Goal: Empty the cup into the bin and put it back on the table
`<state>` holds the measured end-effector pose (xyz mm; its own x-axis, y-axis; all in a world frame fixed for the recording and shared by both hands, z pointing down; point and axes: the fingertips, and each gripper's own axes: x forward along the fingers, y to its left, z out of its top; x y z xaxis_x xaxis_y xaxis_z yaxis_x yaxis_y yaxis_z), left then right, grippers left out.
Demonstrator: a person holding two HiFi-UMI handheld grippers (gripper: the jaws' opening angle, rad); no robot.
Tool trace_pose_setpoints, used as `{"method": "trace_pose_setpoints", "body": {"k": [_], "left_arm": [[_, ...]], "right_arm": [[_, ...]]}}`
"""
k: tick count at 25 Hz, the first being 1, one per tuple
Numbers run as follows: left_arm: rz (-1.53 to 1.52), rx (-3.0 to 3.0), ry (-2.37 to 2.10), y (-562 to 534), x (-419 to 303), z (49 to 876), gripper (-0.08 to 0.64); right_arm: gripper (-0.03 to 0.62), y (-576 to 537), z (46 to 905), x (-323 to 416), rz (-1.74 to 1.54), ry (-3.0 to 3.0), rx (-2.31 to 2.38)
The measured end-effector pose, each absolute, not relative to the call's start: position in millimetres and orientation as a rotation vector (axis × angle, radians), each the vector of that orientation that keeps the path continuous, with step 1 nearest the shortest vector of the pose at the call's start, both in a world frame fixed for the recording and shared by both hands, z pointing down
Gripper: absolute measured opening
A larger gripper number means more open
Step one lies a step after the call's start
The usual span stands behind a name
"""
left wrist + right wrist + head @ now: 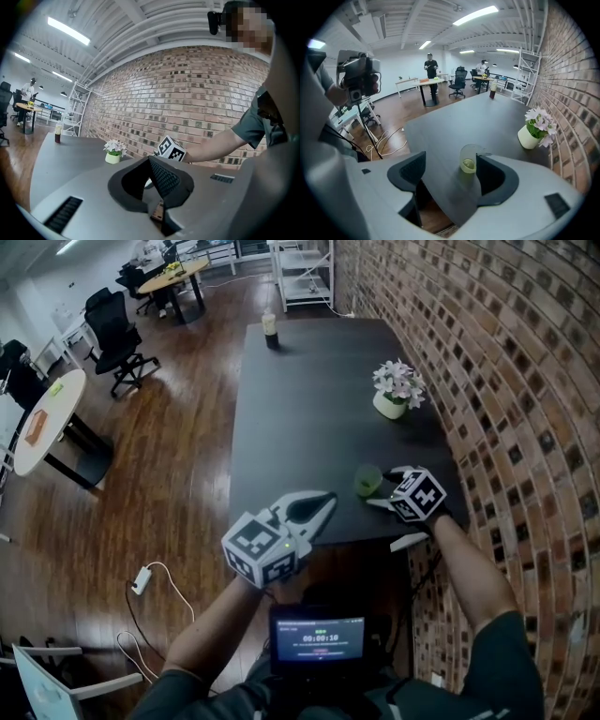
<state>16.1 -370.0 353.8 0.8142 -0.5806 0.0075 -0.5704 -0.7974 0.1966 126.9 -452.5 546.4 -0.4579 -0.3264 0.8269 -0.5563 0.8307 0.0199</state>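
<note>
Fingers (493, 174) of R gripper (451, 158) straddle 1 cup (469, 160).

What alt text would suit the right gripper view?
A clear cup with a little yellow-green content stands on the dark table between the wide-apart jaws of the right gripper, close to the jaw on the picture's right. A white pot of flowers stands further back by the brick wall.

Cup (469, 159) is a small clear tumbler with a green tint, standing upright with its rim up on the dark table (309, 409), near the front right corner. The bottom looks yellow-green; can't tell if that's contents or just the base. It sits between the spread jaws of the right gripper (450, 161), just beside one pad, not squeezed.
</note>
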Motion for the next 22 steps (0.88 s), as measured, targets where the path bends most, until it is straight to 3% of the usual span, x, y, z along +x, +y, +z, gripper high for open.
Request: {"method": "trace_pose_setpoints", "body": {"k": [20,22], "left_arm": [[-0.047,2.734,-0.909,-393,25,383,-0.006],[-0.048,2.721,-0.909,-396,26,387,-0.006]], "right_arm": [[0.347,-476,595,138,0.412,-1.973,0.642],[0.407,-482,604,141,0.426,-1.956,0.665]]}}
